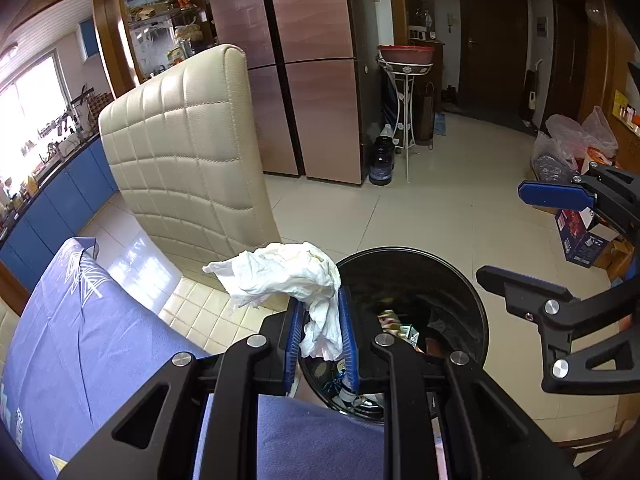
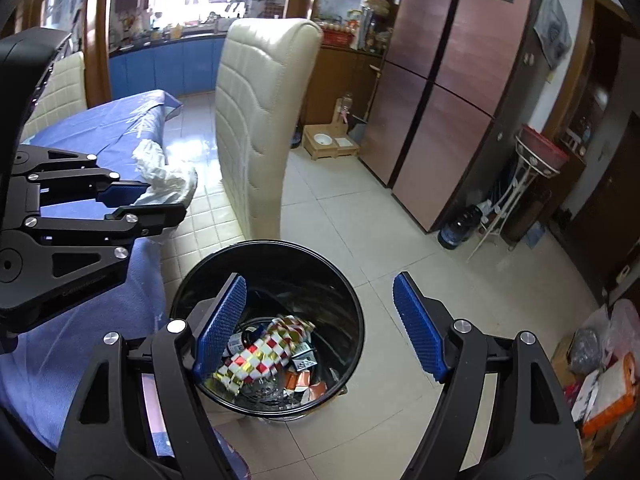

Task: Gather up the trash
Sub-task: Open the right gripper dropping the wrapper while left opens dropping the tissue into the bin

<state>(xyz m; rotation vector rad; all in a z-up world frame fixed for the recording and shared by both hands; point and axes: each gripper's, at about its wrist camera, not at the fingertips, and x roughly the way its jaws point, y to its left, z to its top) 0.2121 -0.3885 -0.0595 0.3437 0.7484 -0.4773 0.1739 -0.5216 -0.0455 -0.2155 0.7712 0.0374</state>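
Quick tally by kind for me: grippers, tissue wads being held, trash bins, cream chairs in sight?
Grippers: 2, left gripper and right gripper
Tissue wads held: 1, crumpled tissue
Trash bins: 1, black bin
Cream chairs: 2, near chair, far chair
Total: 6

The tissue [image 1: 280, 276] is white. The bin [image 2: 352, 312] is black, and a wrapper [image 2: 264, 348] inside has red, white and gold checks. The tablecloth [image 1: 80, 340] is blue (with white drawings). The chair [image 1: 188, 152] is cream with stitched squares.

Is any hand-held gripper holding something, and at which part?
The left hand-held gripper pinches the crumpled white tissue at its lower end; the right hand-held gripper holds nothing.
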